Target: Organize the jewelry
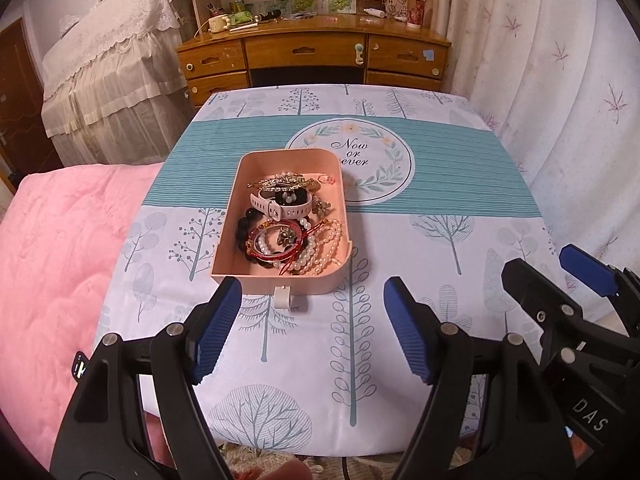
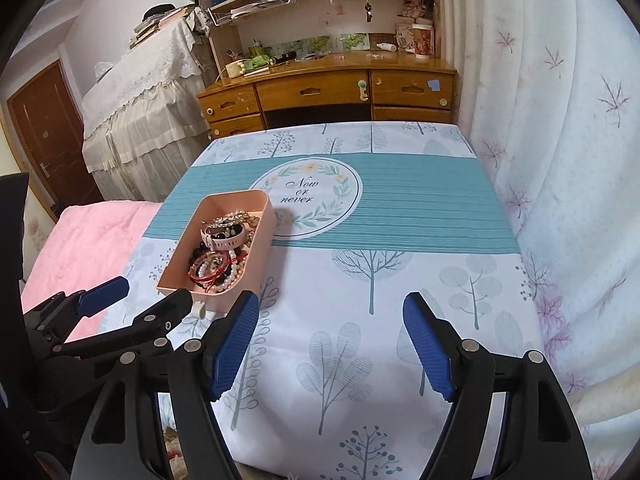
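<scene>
A pink tray with a white front tab sits on the tree-print tablecloth. It holds a pink watch, pearl bracelets, a red bangle, dark beads and gold chains. My left gripper is open and empty, just in front of the tray. My right gripper is open and empty, to the right of the tray over bare cloth. The right gripper also shows in the left wrist view, and the left gripper in the right wrist view.
A pink quilt lies left of the table. A wooden desk with drawers and clutter stands beyond the table's far edge. A white curtain hangs along the right. A lace-covered cabinet is at the back left.
</scene>
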The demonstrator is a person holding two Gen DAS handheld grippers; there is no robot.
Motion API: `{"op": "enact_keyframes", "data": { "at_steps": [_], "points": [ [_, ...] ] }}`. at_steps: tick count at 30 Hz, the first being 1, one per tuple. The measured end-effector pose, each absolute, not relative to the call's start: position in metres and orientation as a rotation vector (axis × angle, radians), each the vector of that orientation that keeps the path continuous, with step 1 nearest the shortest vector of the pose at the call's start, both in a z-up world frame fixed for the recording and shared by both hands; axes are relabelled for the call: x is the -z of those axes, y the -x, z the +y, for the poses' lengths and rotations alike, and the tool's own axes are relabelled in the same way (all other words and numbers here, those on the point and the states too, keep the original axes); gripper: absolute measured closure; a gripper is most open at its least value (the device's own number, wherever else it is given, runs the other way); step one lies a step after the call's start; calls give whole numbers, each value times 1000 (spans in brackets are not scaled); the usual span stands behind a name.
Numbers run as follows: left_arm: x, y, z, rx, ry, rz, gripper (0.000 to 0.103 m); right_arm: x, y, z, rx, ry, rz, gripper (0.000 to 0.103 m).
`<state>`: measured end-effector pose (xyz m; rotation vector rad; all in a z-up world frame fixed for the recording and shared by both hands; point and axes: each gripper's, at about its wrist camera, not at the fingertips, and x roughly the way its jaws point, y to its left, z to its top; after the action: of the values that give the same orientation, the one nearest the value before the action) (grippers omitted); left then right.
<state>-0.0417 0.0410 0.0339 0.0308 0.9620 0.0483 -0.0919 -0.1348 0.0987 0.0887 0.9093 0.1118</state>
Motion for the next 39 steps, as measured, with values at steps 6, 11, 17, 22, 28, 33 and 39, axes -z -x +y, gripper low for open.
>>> {"op": "enact_keyframes", "data": {
  "at_steps": [6,11,17,22,28,33,39],
  "points": [
    [-32,40,40,-53,-40,960,32,-95,89,-136,-107,-90,910,27],
    [-32,39,40,-56,-48,953,32,-95,87,-137,-106,-93,907,27],
    [-35,38,40,-56,-49,944,32,-97,86,-137,-101,-91,896,27],
    [-36,38,41,-54,-48,945,32,-96,85,-137,-102,-93,897,27],
    [-37,38,43,-44,-43,946,32,-97,87,-138,-100,-91,894,27],
    [-38,37,44,-39,-40,945,32,-100,86,-137,-95,-93,888,27],
    [-39,36,44,-33,-34,949,32,-101,86,-136,-94,-92,887,27]
  ]
}}
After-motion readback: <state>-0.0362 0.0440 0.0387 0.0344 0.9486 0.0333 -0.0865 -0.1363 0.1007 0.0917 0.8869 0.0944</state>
